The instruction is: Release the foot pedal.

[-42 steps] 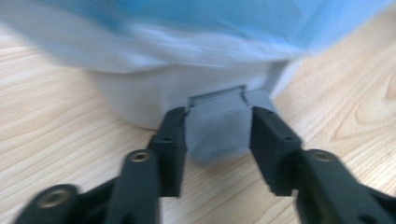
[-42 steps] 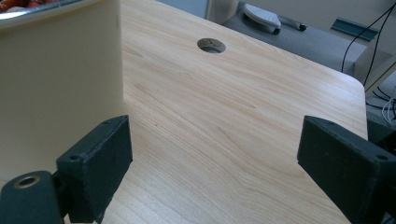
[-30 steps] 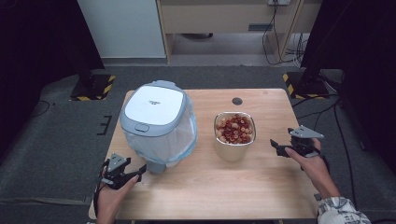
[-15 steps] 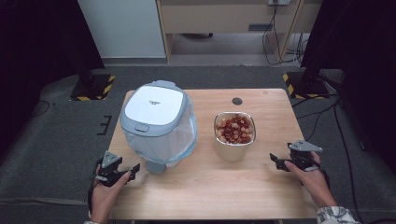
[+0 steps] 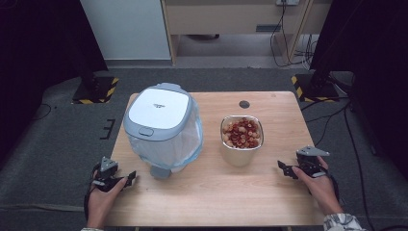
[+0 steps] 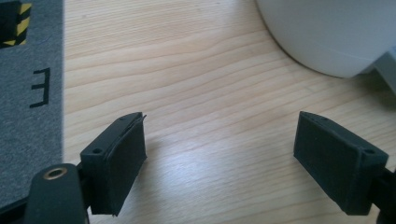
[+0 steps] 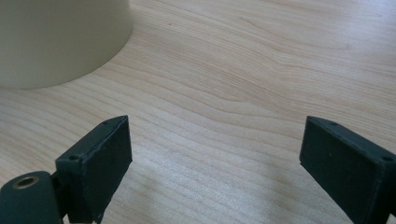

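The nearest things to the two tools are a large round container with a pale blue translucent body and a flat white-and-grey lid (image 5: 161, 125), standing on the left half of the light wooden tabletop (image 5: 211, 197), and a cream-coloured cup with a square rounded rim, full of red and tan dried fruit or nuts (image 5: 242, 138), just right of centre. The two stand near each other but apart.

The left tool (image 5: 126, 180) rests low at the near left corner, its black pads wide apart with only bare wood between them; its jaws have just been opening a little further. In the left gripper view the container's smooth white curved base (image 6: 327, 37) lies ahead to the right. The right tool (image 5: 285, 169) sits at the near right, also spread and holding nothing, and the cup's matte wall (image 7: 60, 37) is ahead to its left in the right gripper view.

The container is probably thin moulded plastic: bulky, light, somewhat flexible, slick-walled and far too broad for one tool to span. The grey tab at its near base (image 5: 160, 172) or the lid's front latch (image 5: 146, 131) look like the likelier holds. The cup looks stiff, with a smooth wall; it is open-topped and brim-full, so tilting would likely spill. Gripping its rim at one side, upright, seems safest.
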Demonstrator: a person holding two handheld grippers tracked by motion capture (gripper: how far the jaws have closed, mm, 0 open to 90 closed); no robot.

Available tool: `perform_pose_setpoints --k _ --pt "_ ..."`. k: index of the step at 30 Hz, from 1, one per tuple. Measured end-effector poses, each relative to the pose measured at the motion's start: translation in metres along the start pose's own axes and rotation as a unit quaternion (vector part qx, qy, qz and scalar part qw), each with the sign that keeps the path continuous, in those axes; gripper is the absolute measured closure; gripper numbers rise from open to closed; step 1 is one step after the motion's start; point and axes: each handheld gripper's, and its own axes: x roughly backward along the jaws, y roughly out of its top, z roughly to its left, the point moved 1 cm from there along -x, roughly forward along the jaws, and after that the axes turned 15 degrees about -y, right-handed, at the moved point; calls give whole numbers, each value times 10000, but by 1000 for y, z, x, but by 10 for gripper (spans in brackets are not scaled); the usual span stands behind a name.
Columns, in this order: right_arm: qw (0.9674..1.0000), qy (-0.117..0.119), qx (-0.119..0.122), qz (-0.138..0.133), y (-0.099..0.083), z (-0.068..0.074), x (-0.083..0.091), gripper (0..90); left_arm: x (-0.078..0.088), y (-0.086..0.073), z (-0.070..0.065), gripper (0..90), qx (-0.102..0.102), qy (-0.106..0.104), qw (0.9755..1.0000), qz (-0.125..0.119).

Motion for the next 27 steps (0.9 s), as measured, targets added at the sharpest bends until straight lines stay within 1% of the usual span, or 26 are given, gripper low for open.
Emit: perform_pose_setpoints --k 1,4,5,6,7,9,11,16,18,20,22,23,27 --pt "10000 -8 -24 9 0 -1 -1 96 -4 1 -2 159 -56 -32 9999 96" --pt "10000 -35 -58 22 0 -1 -3 95 -6 1 -1 154 -64 -62 9999 135" --pt "9999 -56 -108 47 0 -1 -5 95 -7 2 -1 153 -124 -22 9998 161" --pt "9999 -56 -108 47 0 -1 -5 95 -7 2 -1 145 -124 -22 9998 161" --pt "9999 -74 -113 67 0 0 -7 95 -8 2 -2 142 -180 2 9997 187" --pt "9998 -71 -133 95 0 1 -8 95 -9 2 -3 139 -183 -6 9996 195" --pt "9998 -107 -91 122 0 3 -10 87 -9 2 -3 126 -189 -24 9996 203" --pt "9997 -110 -57 203 -1 5 -11 77 -11 2 -5 100 -222 -68 9995 214" --pt "9995 -141 8 279 -1 6 -12 75 -13 2 -7 78 -249 -93 9994 213" --pt "9994 -155 41 291 -1 7 -13 74 -14 2 -8 73 -282 -124 9993 197" --pt "9991 -183 84 386 -1 10 -13 62 -15 2 -9 64 -315 -147 9992 184" --pt "9987 -157 108 476 -1 11 -14 53 -15 2 -9 64 -314 -149 9992 181" --pt "9987 -134 116 478 -2 13 -13 48 -16 2 -9 60 -310 -147 9993 173"
